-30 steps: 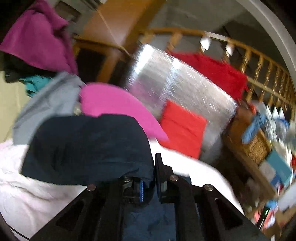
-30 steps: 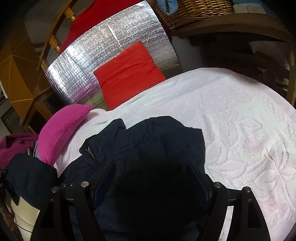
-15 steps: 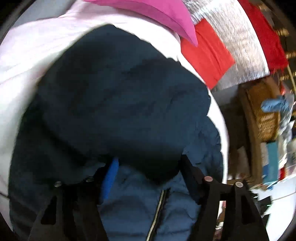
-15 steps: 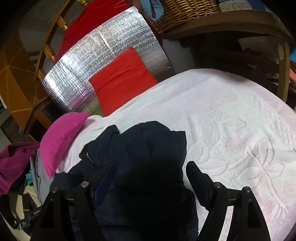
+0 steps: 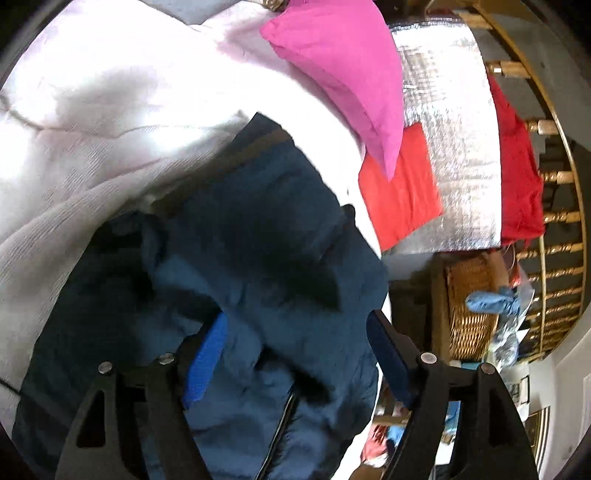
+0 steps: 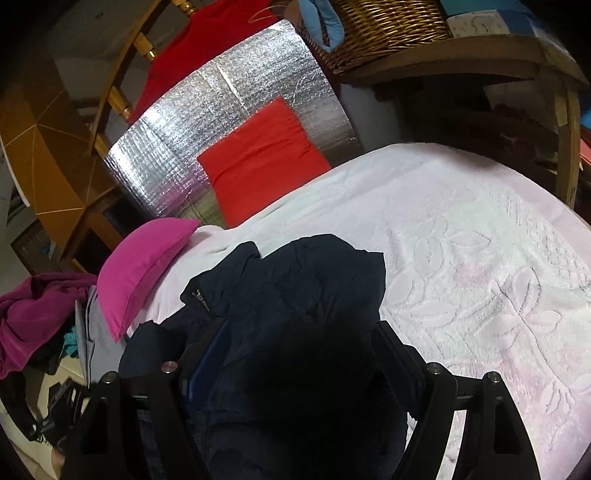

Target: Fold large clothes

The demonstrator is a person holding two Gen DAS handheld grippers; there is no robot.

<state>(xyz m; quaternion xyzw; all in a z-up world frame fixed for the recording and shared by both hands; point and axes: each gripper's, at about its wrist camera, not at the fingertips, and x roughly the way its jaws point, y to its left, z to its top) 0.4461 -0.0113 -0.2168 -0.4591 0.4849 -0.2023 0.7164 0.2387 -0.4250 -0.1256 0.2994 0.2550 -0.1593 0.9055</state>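
While both jaws stand apart, the left hand-held gripper (image 5: 295, 332) and right hand-held gripper (image 6: 299, 343) hover over the navy padded jacket (image 6: 295, 288), heaped on the white bedspread (image 6: 480, 258), pink pillow (image 6: 144, 266) at 10 o'clock. Soft, bulky, probably slippery; grasp hem or collar.

Home bedroom, white bedspread (image 6: 461, 229), pink pillow (image 6: 144, 266), wicker basket (image 6: 388, 29)

- We are seeing a white embossed bedspread (image 6: 480, 266) covering the bed.
- A silver foil panel (image 6: 229, 122) is leaning against a wooden railing (image 5: 561, 206).
- A wicker basket (image 6: 388, 29) is sitting on a wooden shelf (image 6: 461, 62).
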